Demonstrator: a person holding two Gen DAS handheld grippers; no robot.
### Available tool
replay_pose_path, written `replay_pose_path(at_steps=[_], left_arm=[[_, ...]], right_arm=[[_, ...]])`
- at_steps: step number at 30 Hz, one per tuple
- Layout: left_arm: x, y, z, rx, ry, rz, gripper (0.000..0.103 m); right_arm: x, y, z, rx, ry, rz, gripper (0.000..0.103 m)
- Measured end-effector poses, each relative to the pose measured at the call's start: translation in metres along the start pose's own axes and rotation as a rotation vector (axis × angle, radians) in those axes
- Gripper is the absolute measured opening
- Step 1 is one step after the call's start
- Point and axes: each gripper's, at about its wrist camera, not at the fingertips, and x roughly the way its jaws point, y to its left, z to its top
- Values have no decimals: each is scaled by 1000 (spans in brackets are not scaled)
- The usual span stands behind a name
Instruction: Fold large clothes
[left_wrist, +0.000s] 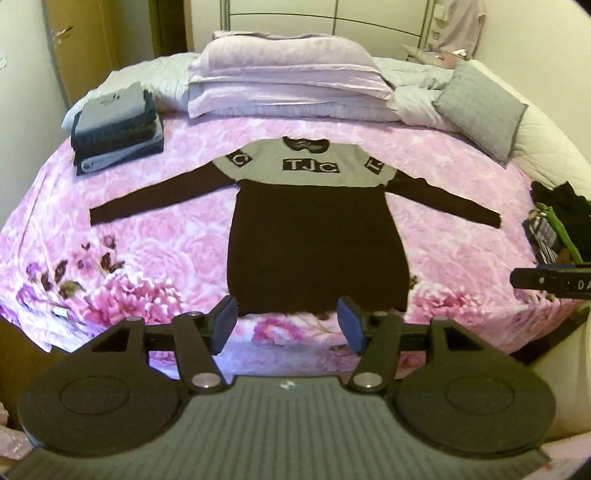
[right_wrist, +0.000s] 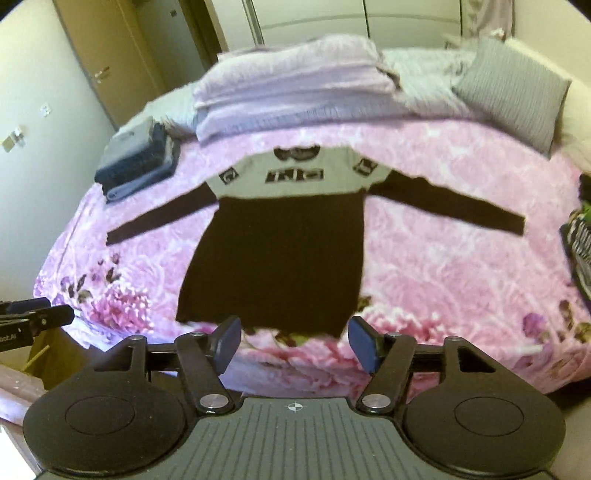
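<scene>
A long dark brown sweater dress (left_wrist: 317, 243) with a grey lettered yoke lies flat on the pink floral bedspread (left_wrist: 140, 251), sleeves spread out to both sides. The same dress (right_wrist: 277, 258) fills the middle of the right wrist view. My left gripper (left_wrist: 288, 325) hovers above the dress's bottom hem, open, with nothing between its blue pads. My right gripper (right_wrist: 295, 343) also hangs above the hem, open and empty. The right gripper's tip (left_wrist: 546, 280) shows at the right edge of the left wrist view. The left gripper's tip (right_wrist: 37, 317) shows at the left edge of the right wrist view.
A stack of folded grey and dark clothes (left_wrist: 118, 129) sits at the bed's far left. Lilac folded bedding (left_wrist: 288, 81) and a grey cushion (left_wrist: 480, 110) lie at the head. A heap of dark and striped clothes (left_wrist: 557, 225) sits at the right edge. A wooden door (right_wrist: 110, 66) stands at the left.
</scene>
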Motion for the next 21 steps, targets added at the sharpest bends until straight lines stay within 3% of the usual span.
replay_pose_path(at_steps=[9,21], left_arm=[[-21,-4,-17,29,52,4,59],[-37,-10,-28,59,51,-3,59]], right_arm=[[-33,12,-29,5,36,-28,67],[-51,17,-49,-9,39,-56,68]])
